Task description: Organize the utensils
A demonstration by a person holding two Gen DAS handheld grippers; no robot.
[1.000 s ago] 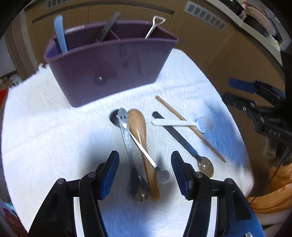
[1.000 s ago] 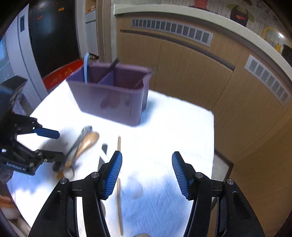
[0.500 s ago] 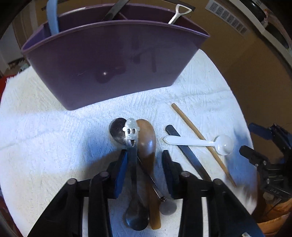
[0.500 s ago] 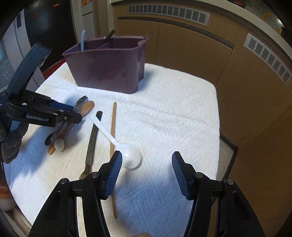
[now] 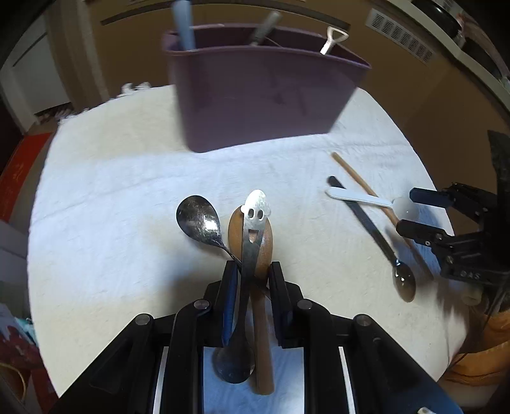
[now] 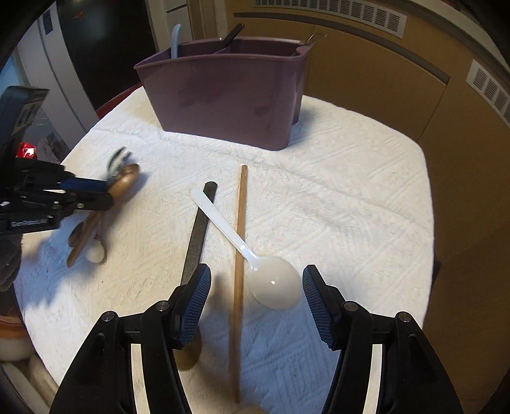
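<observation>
My left gripper (image 5: 253,270) is closing on a bundle of three spoons and its pads press their handles. The bundle is a wooden spoon (image 5: 235,229), a steel spoon with a smiley-face handle (image 5: 255,207) and a thin steel spoon (image 5: 199,216). In the right wrist view that bundle (image 6: 122,181) shows blurred at the left gripper (image 6: 95,192). My right gripper (image 6: 256,274) hangs low over the cloth, jaws opening. The white plastic spoon (image 6: 274,283) and a wooden chopstick (image 6: 240,223) lie between its fingers, untouched. A dark-handled spoon (image 6: 199,223) lies beside its left finger.
A purple divided caddy (image 5: 264,95) stands at the far side of the white cloth (image 6: 350,207), holding a pale blue spoon (image 5: 183,22), a dark handle (image 5: 264,27) and a steel handle (image 5: 333,39). Wooden cabinets (image 6: 382,63) rise behind. The table drops off past the cloth's edges.
My left gripper closed on the spoon bundle and tipped its handles up; the caddy now looks farther off. My right gripper sank until the white spoon's bowl lay between its fingers.
</observation>
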